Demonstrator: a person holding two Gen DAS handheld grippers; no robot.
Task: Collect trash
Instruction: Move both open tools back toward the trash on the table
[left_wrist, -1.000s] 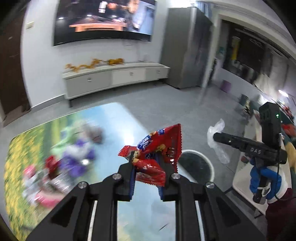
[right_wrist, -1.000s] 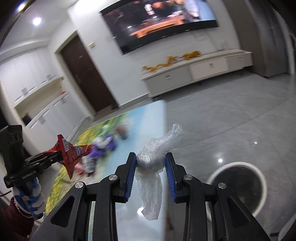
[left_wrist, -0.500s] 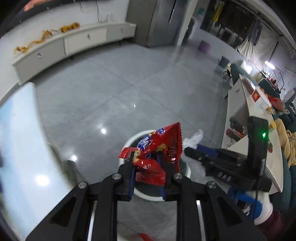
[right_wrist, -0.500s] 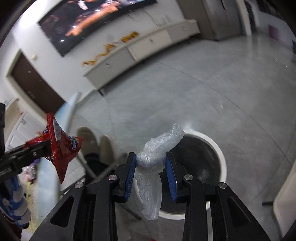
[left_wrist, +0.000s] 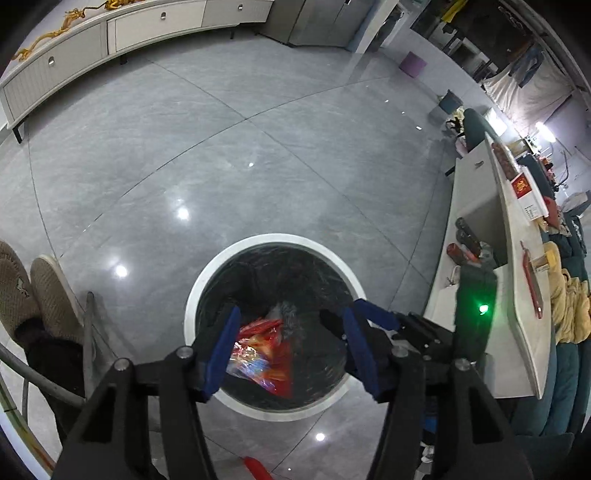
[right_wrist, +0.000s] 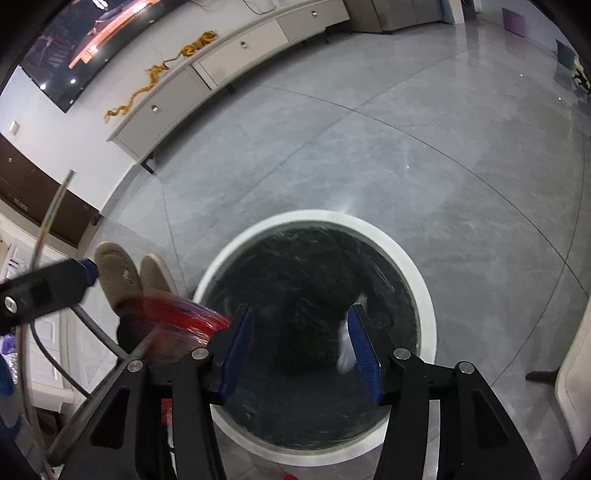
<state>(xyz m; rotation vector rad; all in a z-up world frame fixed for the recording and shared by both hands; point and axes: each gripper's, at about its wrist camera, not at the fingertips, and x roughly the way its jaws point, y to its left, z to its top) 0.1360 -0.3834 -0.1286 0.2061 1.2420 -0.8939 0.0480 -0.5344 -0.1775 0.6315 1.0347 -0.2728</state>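
A round white-rimmed bin with a black liner stands on the grey floor below both grippers; it also shows in the right wrist view. My left gripper is open above it, and the red snack wrapper lies loose inside the bin below its jaws. My right gripper is open over the bin, and the clear plastic bag is falling inside near its right finger. A red blur of the wrapper shows at the bin's left rim. The right gripper reaches in from the right in the left wrist view.
A person's two beige shoes stand left of the bin, beside thin metal table legs. A long white cabinet runs along the far wall. A white counter with clutter is at the right. A red scrap lies on the floor.
Both grippers swung from the table over to the bin and opened. The red wrapper and the plastic bag left the jaws and dropped into the bin.
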